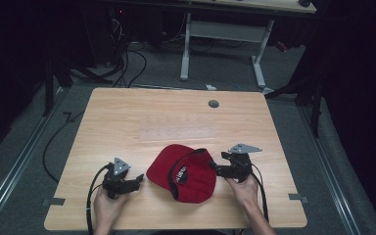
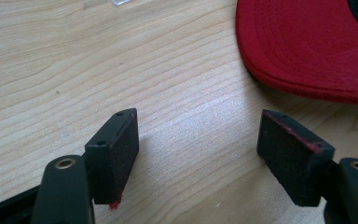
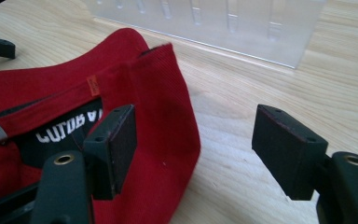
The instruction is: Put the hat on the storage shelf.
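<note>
— While both hands rest near the table's front edge, where's the cap?

— Between them, upside down on pale wood grain. Bare table lies behind it up to a clear plastic rack.

— The grippers?

— The left gripper sits just left of the cap's stitched red brim, jaws apart, holding nothing. The right gripper is at the cap's right edge, jaws spread wide; one hangs over the ribbed red cloth, not pinching it.

— Anything inside the cap?

— Just a black lining with white lettering.
</note>
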{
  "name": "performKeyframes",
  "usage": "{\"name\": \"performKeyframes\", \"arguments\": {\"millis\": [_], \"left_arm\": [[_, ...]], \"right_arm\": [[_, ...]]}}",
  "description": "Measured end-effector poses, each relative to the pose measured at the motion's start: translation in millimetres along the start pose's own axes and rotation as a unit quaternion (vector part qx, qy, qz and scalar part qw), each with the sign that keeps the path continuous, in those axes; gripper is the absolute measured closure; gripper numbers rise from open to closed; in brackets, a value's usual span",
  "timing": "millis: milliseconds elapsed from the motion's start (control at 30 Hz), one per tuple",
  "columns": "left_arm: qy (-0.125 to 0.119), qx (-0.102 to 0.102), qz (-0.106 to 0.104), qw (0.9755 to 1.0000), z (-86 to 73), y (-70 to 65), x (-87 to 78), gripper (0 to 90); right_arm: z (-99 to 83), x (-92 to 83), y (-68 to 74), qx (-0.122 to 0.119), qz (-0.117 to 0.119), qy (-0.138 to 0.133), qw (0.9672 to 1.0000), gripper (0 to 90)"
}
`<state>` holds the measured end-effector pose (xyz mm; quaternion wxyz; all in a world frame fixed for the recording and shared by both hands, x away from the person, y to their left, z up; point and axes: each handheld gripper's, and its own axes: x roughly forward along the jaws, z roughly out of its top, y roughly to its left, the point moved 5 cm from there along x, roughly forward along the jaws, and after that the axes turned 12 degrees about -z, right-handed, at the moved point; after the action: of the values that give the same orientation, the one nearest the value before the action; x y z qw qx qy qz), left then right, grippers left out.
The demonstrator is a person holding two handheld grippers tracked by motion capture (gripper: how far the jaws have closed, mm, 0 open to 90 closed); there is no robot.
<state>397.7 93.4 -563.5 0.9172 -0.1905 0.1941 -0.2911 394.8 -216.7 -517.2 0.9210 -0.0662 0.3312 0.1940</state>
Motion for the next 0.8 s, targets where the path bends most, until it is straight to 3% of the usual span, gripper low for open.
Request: {"name": "performKeyframes", "arguments": {"millis": [167, 367, 800], "left_arm": [[0.0, 0.001, 0.001, 1.0, -0.1, 0.0, 0.1, 29.9], [0.0, 0.001, 0.0, 1.0, -0.1, 0.0, 0.1, 29.9], [0.0, 0.0, 0.0, 1.0, 0.0, 0.0, 0.0, 29.8]], "right_arm": [[6.6, 7.1, 4.4, 0.005, 0.02, 0.002, 0.9998, 29.3], [14.1, 16.2, 12.8, -0.015, 0.031, 0.002, 0.9994, 29.1], [22.9, 39.8, 26.3, -0.032, 0.044, 0.023, 0.9983, 32.9]]}}
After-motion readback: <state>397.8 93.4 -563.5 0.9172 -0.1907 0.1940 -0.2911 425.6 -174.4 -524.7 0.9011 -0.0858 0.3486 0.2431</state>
